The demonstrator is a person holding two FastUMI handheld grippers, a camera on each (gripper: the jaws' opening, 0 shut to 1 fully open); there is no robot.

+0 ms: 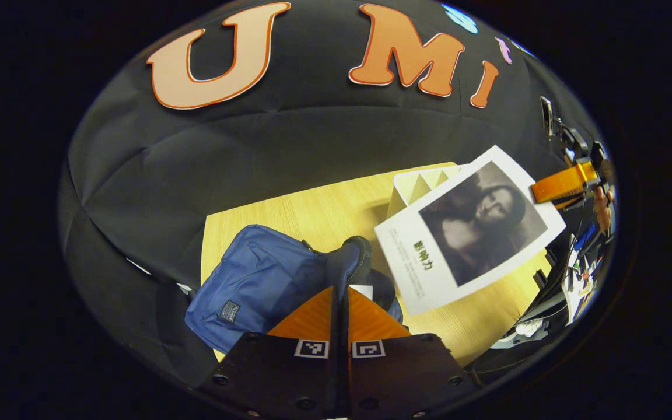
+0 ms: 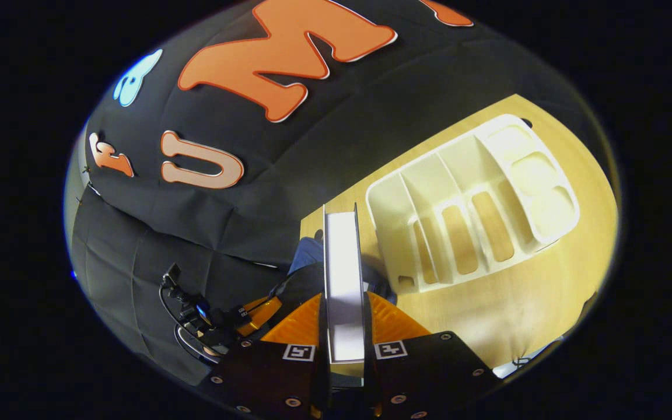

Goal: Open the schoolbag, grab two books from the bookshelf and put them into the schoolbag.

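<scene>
The blue schoolbag [image 1: 254,280] lies on the wooden table [image 1: 312,213]. My left gripper [image 1: 340,291] is shut on the dark zippered edge [image 1: 354,256] of its mouth and holds it up. A white corner [image 1: 363,290] shows inside the mouth. A white book with a dark portrait cover [image 1: 470,230] hangs tilted over the table, just right of the bag. My right gripper [image 2: 343,315] is shut on this book [image 2: 342,262], which I see edge-on there. The white bookshelf [image 2: 476,204] stands with bare slots to the right of the book.
In the right gripper view, the left gripper and its cables [image 2: 219,318] sit low on the left, next to the bag [image 2: 307,251]. Black cloth walls close off the back. Cluttered gear [image 1: 581,274] lies past the table's right edge.
</scene>
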